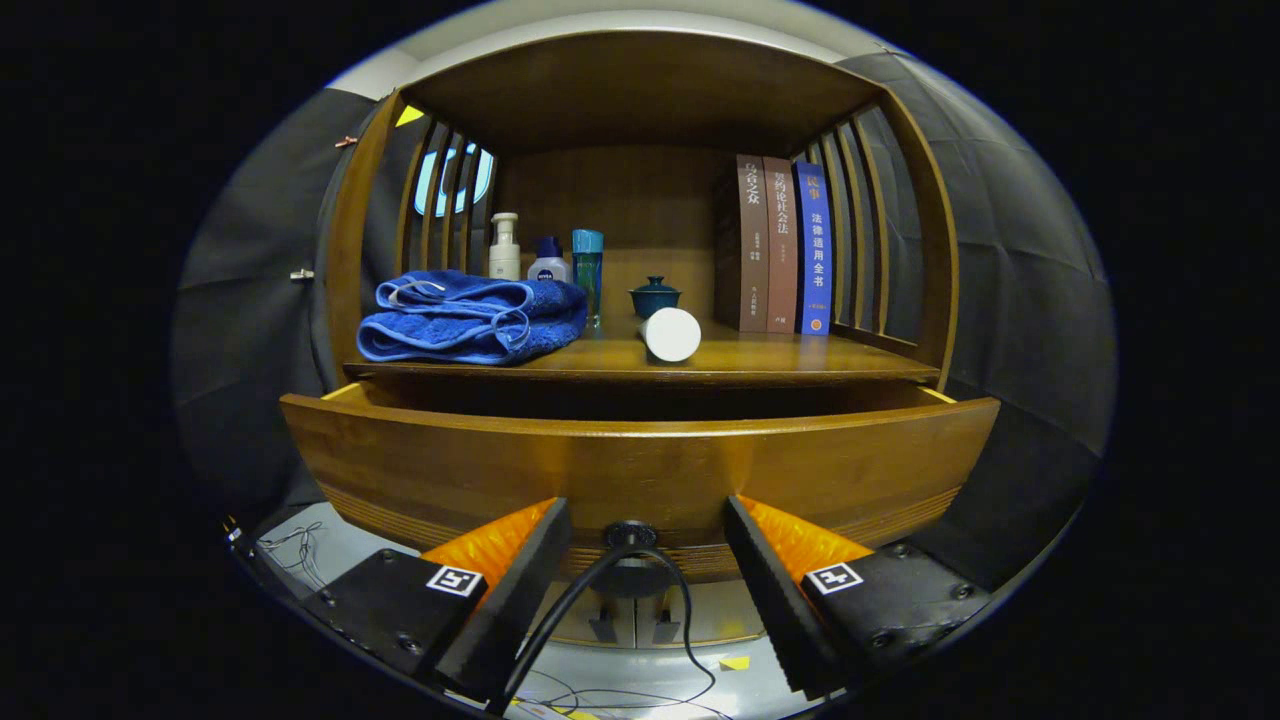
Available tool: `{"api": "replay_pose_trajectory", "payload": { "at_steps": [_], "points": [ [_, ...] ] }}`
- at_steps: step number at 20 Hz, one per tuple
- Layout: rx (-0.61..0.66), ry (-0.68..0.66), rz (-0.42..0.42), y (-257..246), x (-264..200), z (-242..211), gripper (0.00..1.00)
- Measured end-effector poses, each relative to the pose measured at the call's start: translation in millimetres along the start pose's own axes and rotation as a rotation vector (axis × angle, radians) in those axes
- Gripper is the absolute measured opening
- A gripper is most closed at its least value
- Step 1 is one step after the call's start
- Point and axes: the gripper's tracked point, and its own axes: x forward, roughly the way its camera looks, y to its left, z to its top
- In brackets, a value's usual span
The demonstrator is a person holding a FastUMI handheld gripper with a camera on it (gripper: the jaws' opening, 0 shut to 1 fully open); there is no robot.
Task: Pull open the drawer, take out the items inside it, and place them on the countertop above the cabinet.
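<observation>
The gripper (648,520) stands with fingers apart before the drawer (640,465), which seems partly pulled out (its inside hidden); folded towel (470,320) on the countertop (760,358).

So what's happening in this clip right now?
A handheld tool faces a wooden cabinet whose drawer is pulled partly out. Its fingers are spread apart on either side of the drawer's knob, gripping nothing. What lies inside the drawer cannot be seen from here. On the countertop above sit a folded blue towel, a white cylinder on its side, some bottles, a small lidded cup and three books.
</observation>
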Motion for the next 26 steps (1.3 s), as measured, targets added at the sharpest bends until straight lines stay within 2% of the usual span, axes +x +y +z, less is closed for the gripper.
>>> {"api": "replay_pose_trajectory", "payload": {
  "at_steps": [8, 11, 16, 21, 26],
  "points": [
    [0.016, 0.004, -0.001, 0.3, 52.7, 12.2, 1.00],
    [0.033, -0.017, -0.002, 0.6, 54.5, 11.9, 1.00],
    [0.014, -0.029, 0.008, -1.2, 49.6, 23.8, 1.00],
    [0.033, -0.043, 0.007, -31.0, 39.8, 64.1, 1.00],
    [0.051, -0.083, -0.035, -63.5, 4.5, 109.3, 1.00]
  ]
}}
